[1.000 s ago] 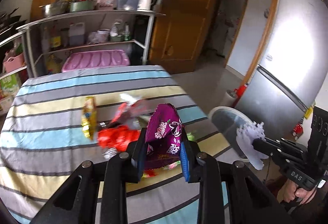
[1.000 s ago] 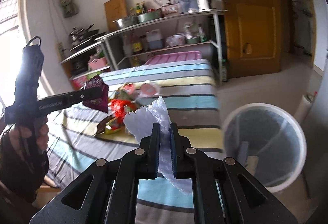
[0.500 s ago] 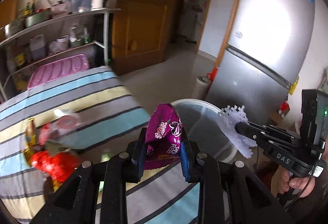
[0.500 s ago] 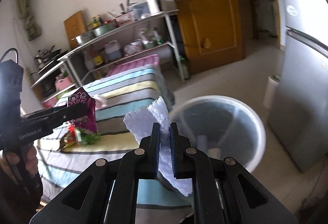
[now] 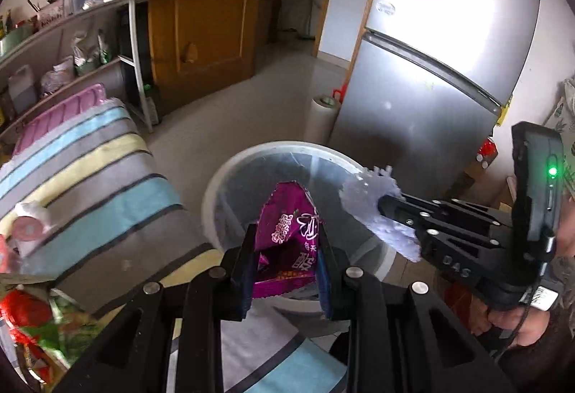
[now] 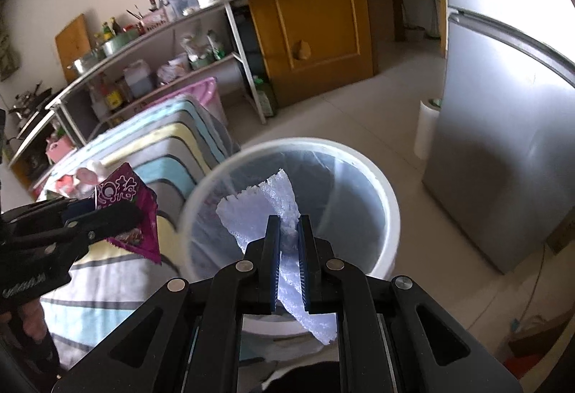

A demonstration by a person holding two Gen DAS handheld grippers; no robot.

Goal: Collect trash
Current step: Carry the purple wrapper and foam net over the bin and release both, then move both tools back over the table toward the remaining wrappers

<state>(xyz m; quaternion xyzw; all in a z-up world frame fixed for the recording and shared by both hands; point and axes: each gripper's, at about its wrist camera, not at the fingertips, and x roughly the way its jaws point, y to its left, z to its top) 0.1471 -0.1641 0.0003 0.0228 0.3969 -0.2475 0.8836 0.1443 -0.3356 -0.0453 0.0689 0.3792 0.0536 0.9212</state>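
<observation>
My left gripper (image 5: 285, 262) reaches level over the white bin (image 5: 230, 174) beside the table's (image 5: 107, 177) corner, its fingers clamped on the purple snack wrapper (image 5: 287, 231). My right gripper (image 6: 289, 249) points down at the bin's mouth, fingers pinched on the white foam scrap (image 6: 258, 209). The wrapper's lower edge hides behind my fingers. Blurred wrappers (image 5: 39, 317) lie cut off at the table's near edge.

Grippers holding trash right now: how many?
2. The left gripper is shut on the purple wrapper; the right gripper is shut on the white foam scrap, both near the bin.
</observation>
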